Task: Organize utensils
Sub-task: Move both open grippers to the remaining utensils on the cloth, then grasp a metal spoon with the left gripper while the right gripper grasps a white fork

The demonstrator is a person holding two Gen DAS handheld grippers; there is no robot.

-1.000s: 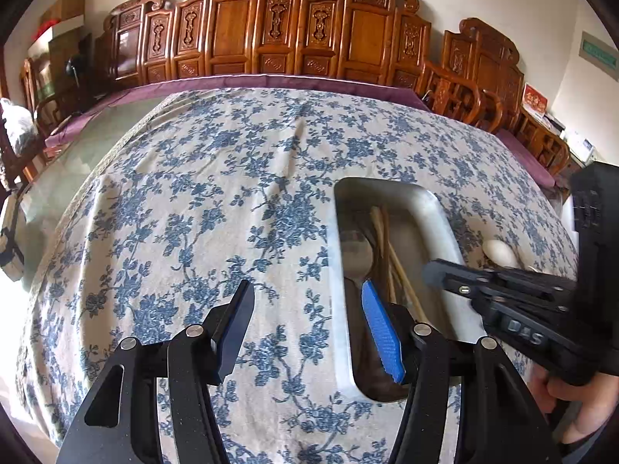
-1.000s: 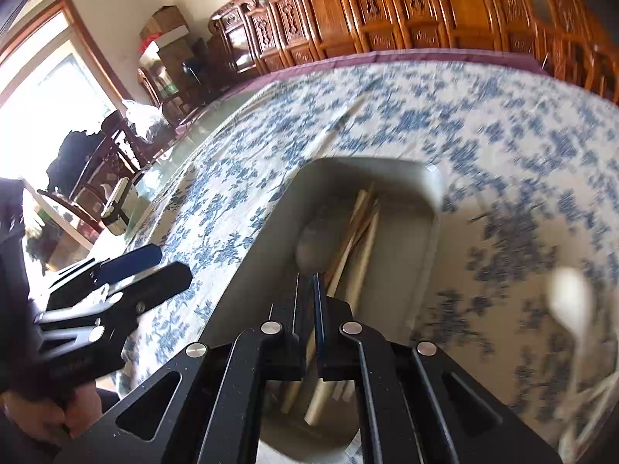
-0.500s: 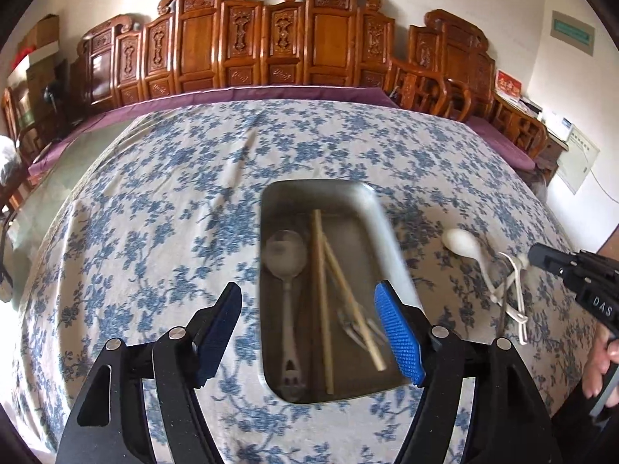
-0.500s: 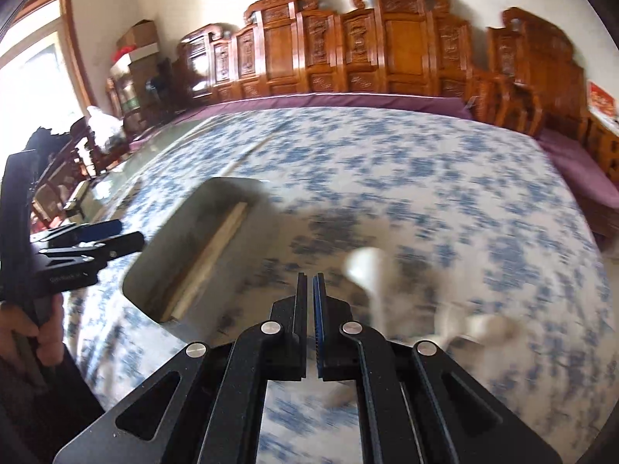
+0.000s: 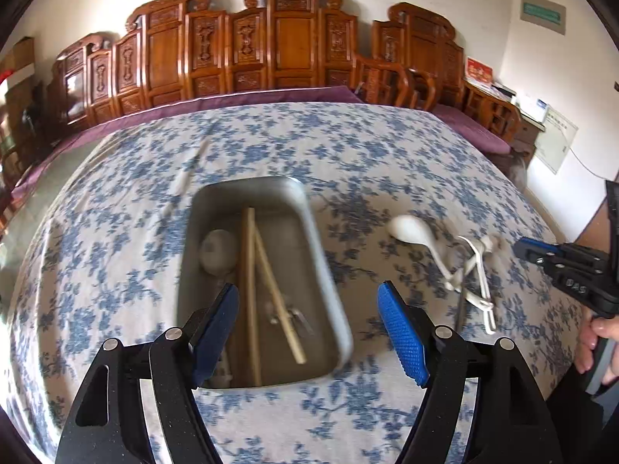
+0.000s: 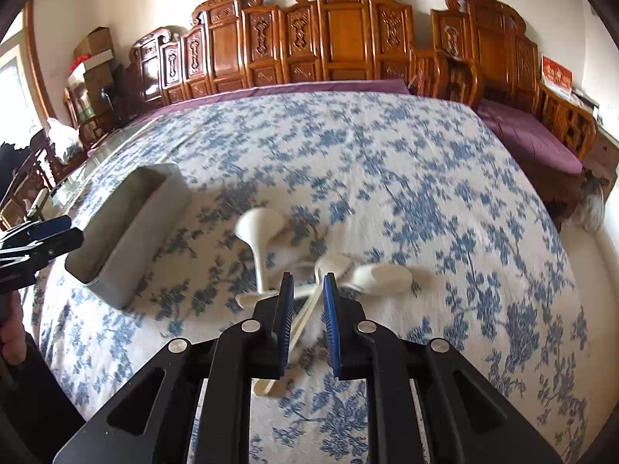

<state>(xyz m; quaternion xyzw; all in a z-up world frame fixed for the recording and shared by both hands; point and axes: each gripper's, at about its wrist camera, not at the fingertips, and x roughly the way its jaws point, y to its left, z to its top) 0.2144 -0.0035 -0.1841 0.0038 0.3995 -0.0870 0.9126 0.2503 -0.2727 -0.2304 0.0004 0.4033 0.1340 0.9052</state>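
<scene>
Both jaws just opened, empty | left (image 5: 309, 332) wide, right (image 6: 307, 321) narrow, now over spoons (image 6: 263, 239)

A desk (image 5: 348, 147) covered by a white cloth (image 6: 387, 162) with blue flowers, over a purple under-cloth (image 5: 271, 96) showing at the far edge. On the flowered cloth lies a rectangular metal tray (image 5: 325, 270), and just beside it to the right a small heap of white plastic spoons (image 6: 263, 232), their handles crossing one another.
</scene>
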